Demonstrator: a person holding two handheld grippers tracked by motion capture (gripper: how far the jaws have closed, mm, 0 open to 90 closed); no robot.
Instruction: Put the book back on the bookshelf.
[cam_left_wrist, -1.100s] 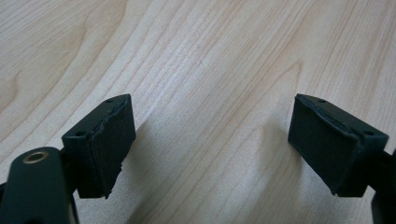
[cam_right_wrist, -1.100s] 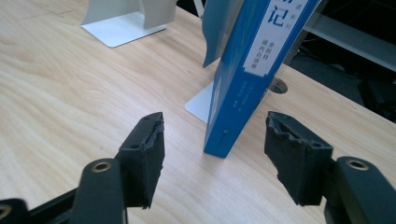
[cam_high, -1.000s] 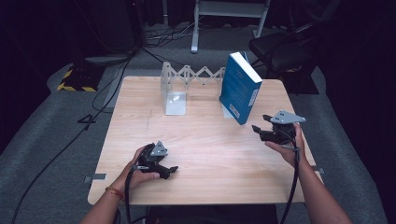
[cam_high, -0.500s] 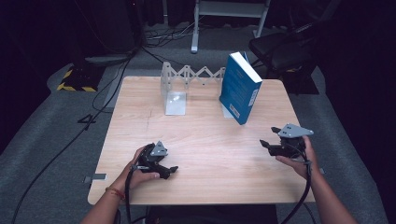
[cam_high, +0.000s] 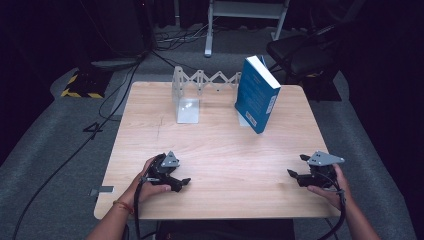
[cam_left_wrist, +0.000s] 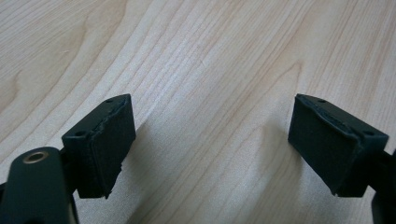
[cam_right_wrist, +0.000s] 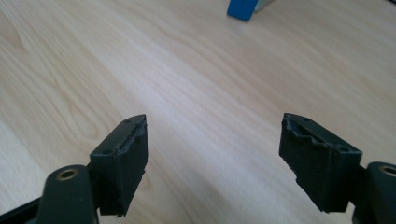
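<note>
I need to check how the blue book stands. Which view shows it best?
The high view: the blue book stands whole, upright by the white rack. The right gripper view catches just its bottom corner.

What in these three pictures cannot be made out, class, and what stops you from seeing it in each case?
- Blue book, high view: the print on its cover and white label is too small to read.
- Blue book, right gripper view: the top edge cuts off all but a bottom corner.
- Folding rack, high view: its right end is hidden behind the book.
- Left gripper, high view: the hand and gripper body hide its jaw gap.
</note>
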